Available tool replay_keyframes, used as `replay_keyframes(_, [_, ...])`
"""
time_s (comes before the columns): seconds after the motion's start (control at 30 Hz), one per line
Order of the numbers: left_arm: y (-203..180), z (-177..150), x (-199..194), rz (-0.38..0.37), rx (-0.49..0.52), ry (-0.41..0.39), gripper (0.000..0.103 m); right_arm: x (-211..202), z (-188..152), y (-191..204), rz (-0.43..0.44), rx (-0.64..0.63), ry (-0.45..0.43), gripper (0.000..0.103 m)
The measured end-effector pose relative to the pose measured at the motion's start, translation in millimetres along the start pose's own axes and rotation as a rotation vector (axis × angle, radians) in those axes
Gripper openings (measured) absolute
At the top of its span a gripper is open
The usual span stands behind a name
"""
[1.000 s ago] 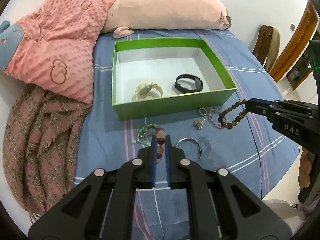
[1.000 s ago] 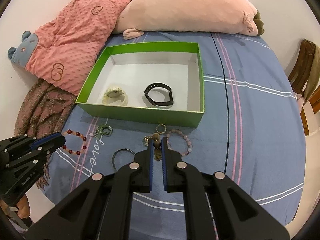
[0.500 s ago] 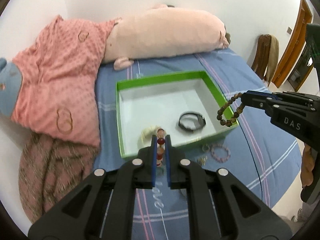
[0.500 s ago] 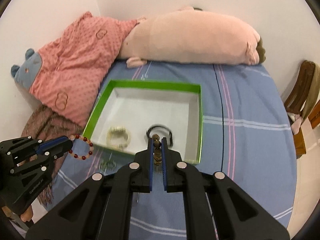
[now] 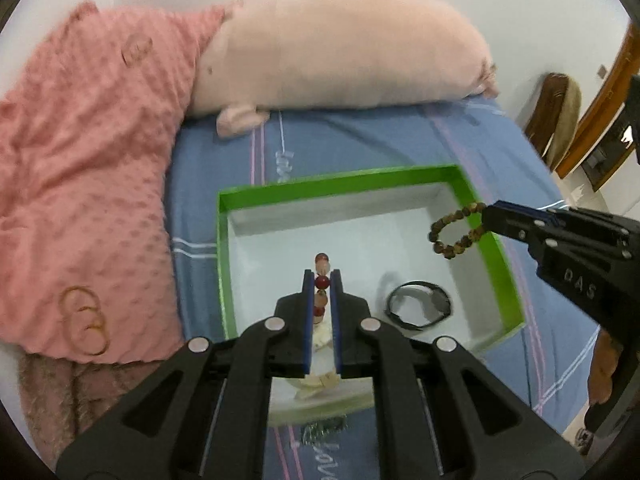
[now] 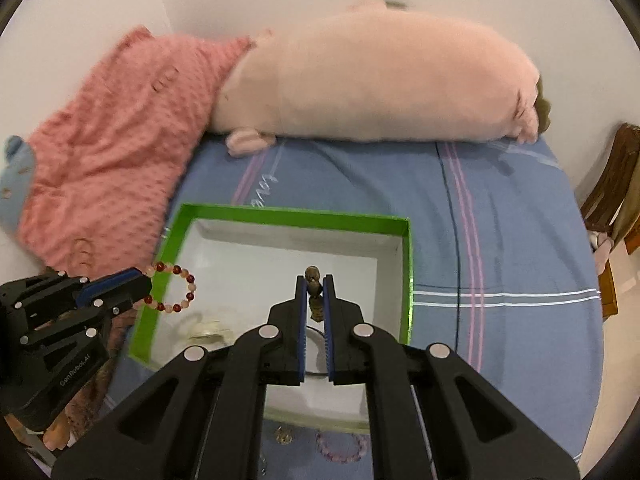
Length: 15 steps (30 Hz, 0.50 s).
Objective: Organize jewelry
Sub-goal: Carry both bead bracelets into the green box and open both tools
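My left gripper is shut on a red-and-pink bead bracelet, which hangs over the left half of the green box. In the right wrist view that bracelet dangles from the left gripper above the box's left rim. My right gripper is shut on a brown bead bracelet. Seen from the left wrist, this brown loop hangs from the right gripper over the box's right side. A black band and a cream bracelet lie inside.
A pink bead bracelet and a small charm lie on the blue sheet in front of the box. A long pink plush pillow and a dotted pink blanket lie behind and left. A wooden chair stands right.
Both grippers have moved forward from above the loose jewelry on the sheet to above the box. Each still carries its bracelet.
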<state>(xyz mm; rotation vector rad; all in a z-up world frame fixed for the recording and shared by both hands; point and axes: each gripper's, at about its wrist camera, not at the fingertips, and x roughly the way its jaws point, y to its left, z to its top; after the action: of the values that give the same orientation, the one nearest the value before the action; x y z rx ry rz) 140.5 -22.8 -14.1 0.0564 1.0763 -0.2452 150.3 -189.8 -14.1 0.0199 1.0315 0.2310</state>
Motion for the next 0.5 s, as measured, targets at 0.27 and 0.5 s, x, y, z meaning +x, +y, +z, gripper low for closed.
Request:
replay_keyframes(0.27, [16,-9,69,0.029,-0.060,0.132,0.008,62,-11,-7,-0.039,0.024,0.114,0.007])
replay_keyframes(0.5, [22,-8,59,0.052,-0.085,0.105,0.030,72,-19,-16,-0.054,0.032,0.154,0.037])
